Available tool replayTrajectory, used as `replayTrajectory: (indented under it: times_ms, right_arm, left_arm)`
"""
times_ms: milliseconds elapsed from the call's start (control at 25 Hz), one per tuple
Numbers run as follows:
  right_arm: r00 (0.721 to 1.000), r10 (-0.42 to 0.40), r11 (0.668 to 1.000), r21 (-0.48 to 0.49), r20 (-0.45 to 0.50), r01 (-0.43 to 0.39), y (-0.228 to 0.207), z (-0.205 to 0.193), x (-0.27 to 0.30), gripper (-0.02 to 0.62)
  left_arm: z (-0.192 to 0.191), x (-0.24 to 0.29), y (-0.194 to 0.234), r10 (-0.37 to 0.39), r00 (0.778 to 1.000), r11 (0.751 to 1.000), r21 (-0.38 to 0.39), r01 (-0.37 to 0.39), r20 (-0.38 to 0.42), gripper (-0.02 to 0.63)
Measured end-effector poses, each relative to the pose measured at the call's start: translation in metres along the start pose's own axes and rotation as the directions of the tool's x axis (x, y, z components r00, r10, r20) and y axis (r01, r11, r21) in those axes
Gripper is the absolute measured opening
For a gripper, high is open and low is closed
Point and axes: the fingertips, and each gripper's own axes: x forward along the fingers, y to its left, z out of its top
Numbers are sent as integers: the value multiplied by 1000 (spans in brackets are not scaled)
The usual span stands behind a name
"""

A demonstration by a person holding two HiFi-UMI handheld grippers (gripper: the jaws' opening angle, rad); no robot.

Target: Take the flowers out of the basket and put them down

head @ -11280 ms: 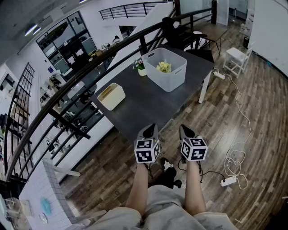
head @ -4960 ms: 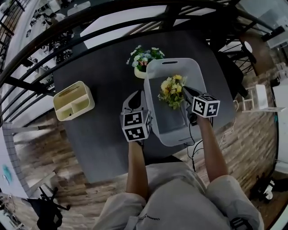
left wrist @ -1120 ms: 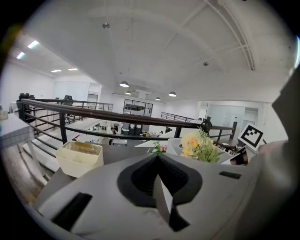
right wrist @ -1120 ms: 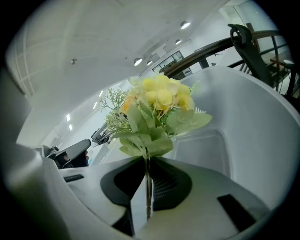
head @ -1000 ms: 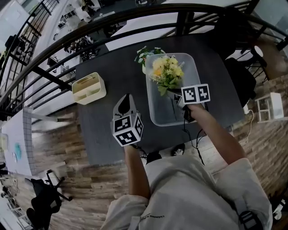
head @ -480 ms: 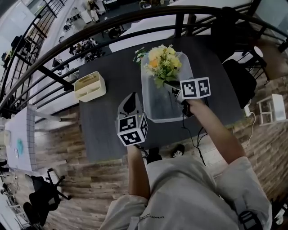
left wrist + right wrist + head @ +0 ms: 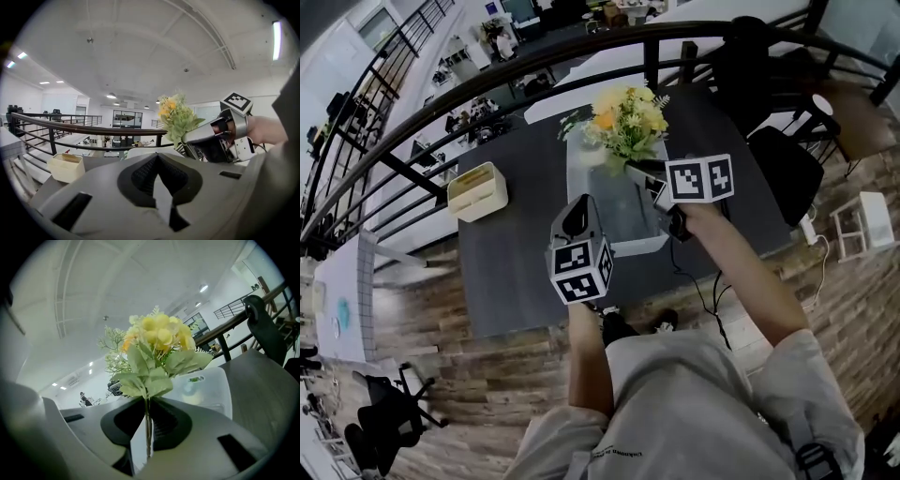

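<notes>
One bunch of yellow artificial flowers (image 7: 623,117) is hanging in the air over the far end of the white plastic basket (image 7: 619,246), and its thin stems are being pinched by the right gripper (image 7: 642,173). In the right gripper view the jaws are closing onto those stems, with the green leaves and blooms fanning out just past the tips. The bunch's long axis is running from the jaws outward and away from the person, so the heads are leading and the stem ends are trailing back inside the grip.

The coming move is turning on which side of the basket is offering room. The dark table (image 7: 506,272) is showing its widest bare stretch to the left of the basket, between it and the cream desk caddy (image 7: 476,190). On the right only a narrow strip is showing beside the basket wall. The right gripper is therefore likely needing to carry the bunch leftward across the basket rim before tipping the blooms down.

The left gripper (image 7: 575,217) is hovering over that same bare stretch, just beside the basket's near left corner. Its jaws are resting together on nothing. It is sitting nearer the landing spot than the loaded gripper, so it may be needing to make way.
</notes>
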Motion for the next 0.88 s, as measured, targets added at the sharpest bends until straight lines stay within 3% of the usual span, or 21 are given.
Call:
replayTrajectory:
  times_ms: [400,640,880]
  right_arm:
    - [996,-42,999,-2,83,43,-35,-1,-84,64]
    - [990,-102,994,48,101,98,-67,-18,-127,64]
    - [982,-138,985,124,125,122,-93,-26,-137,64]
  left_arm:
    - [-6,1,-84,-87,996,993,77,86,12,17]
    - [-9,-5,-124,-150,989,986,72,150,5,17]
    - [4,-11,-136,-195,981,968,159,196,-19,17]
